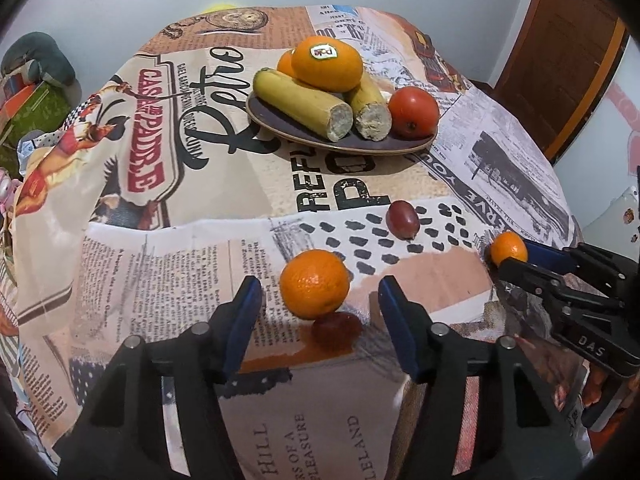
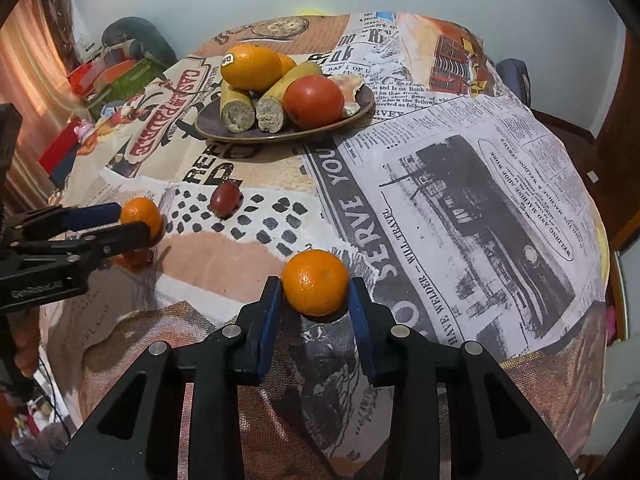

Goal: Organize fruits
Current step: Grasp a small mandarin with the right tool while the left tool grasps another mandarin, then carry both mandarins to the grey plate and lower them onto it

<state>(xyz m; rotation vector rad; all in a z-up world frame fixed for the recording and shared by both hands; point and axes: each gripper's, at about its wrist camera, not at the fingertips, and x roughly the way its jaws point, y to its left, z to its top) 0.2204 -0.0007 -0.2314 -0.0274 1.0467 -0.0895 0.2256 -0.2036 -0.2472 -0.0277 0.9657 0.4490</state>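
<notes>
A brown plate (image 1: pixel 288 130) at the table's far side holds a big orange (image 1: pixel 326 64), two cut bananas (image 1: pixel 304 104) and a red tomato (image 1: pixel 413 112). My left gripper (image 1: pixel 316 292) is open, its blue fingers on either side of a small orange (image 1: pixel 314 294) on the cloth, with a dark red grape (image 1: pixel 336 330) just before it. My right gripper (image 2: pixel 316 300) is closed on another small orange (image 2: pixel 315 282) that rests on the cloth. A red grape (image 2: pixel 226 199) lies between the grippers and the plate (image 2: pixel 360 110).
The table is covered by a printed newspaper-pattern cloth (image 1: pixel 200 240) that hangs over its edges. Cluttered boxes and bags (image 2: pixel 112 76) stand beyond the left side. A wooden door (image 1: pixel 568 48) is at the right, by a pale wall.
</notes>
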